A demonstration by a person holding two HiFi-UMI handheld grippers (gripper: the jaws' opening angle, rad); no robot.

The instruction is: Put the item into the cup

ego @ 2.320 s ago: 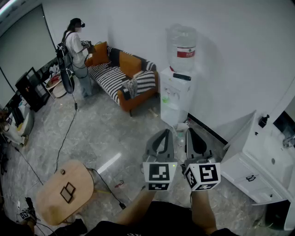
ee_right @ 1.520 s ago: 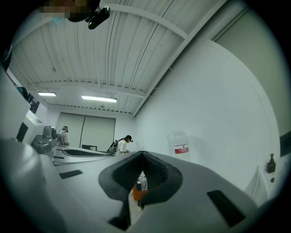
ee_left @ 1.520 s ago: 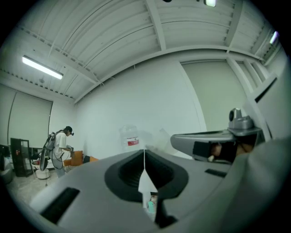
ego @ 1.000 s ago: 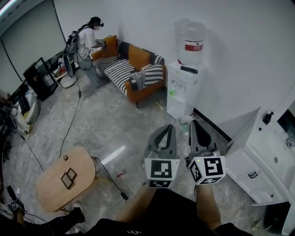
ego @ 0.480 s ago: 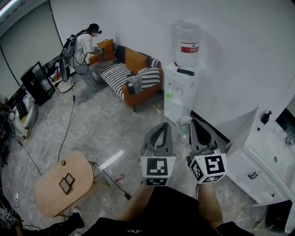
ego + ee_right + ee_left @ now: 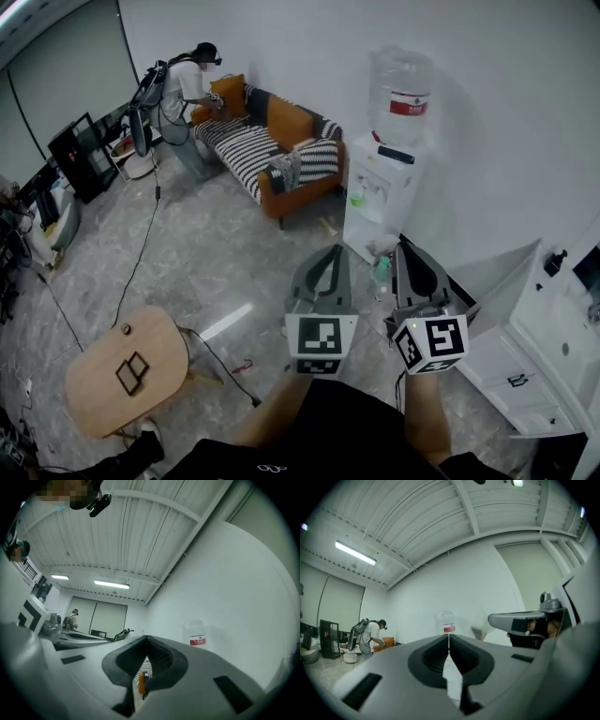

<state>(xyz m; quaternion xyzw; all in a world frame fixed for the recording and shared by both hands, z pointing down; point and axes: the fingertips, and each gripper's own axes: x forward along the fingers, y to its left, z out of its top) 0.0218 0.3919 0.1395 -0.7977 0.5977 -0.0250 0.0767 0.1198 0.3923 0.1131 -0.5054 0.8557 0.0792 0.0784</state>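
Note:
No cup and no loose item shows in any view. My left gripper (image 6: 330, 251) and right gripper (image 6: 403, 246) are held side by side at waist height, pointing forward over the marble floor. Both are shut with nothing between the jaws. In the left gripper view the jaws of the left gripper (image 6: 449, 637) meet in a thin line, and the right gripper (image 6: 525, 620) shows to the right. In the right gripper view the right gripper (image 6: 147, 640) is likewise closed, with the left gripper (image 6: 77, 639) beside it.
A water dispenser (image 6: 379, 206) with a large bottle (image 6: 403, 94) stands against the white wall ahead. An orange and striped sofa (image 6: 272, 150) is further left, with a person (image 6: 183, 89) bent over it. A small wooden table (image 6: 122, 370) is at the lower left and a white cabinet (image 6: 548, 347) at the right.
The head view has swung slightly, and the dispenser and sofa now sit a little further right. Both grippers stay shut and side by side. The person remains at the sofa.

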